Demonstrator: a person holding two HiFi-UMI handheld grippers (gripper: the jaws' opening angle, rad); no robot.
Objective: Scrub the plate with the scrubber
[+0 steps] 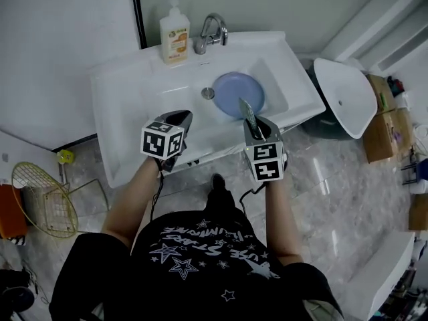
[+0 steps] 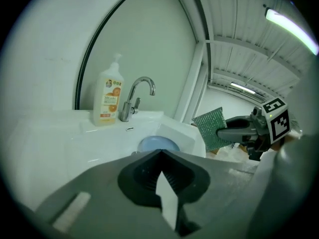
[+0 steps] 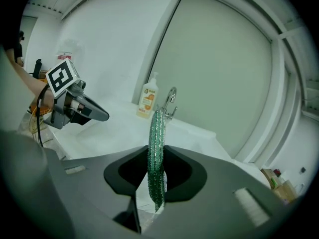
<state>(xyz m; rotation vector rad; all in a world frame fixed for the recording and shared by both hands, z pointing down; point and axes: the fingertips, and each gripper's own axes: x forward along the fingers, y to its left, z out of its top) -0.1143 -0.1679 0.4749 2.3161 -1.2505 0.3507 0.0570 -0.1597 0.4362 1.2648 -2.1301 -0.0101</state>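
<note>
A round blue plate lies flat in the basin of the white sink, beside the drain. My right gripper is shut on a green scrubber, held on edge above the sink's front rim, just short of the plate. In the right gripper view the scrubber stands upright between the jaws. My left gripper hovers over the sink's front edge, left of the plate, shut with nothing in it. The left gripper view shows the plate ahead and the scrubber off to the right.
An orange-labelled soap bottle and a chrome faucet stand at the back of the sink. A white bowl-shaped fixture and cardboard boxes are on the floor at right. A yellow wire basket sits at left.
</note>
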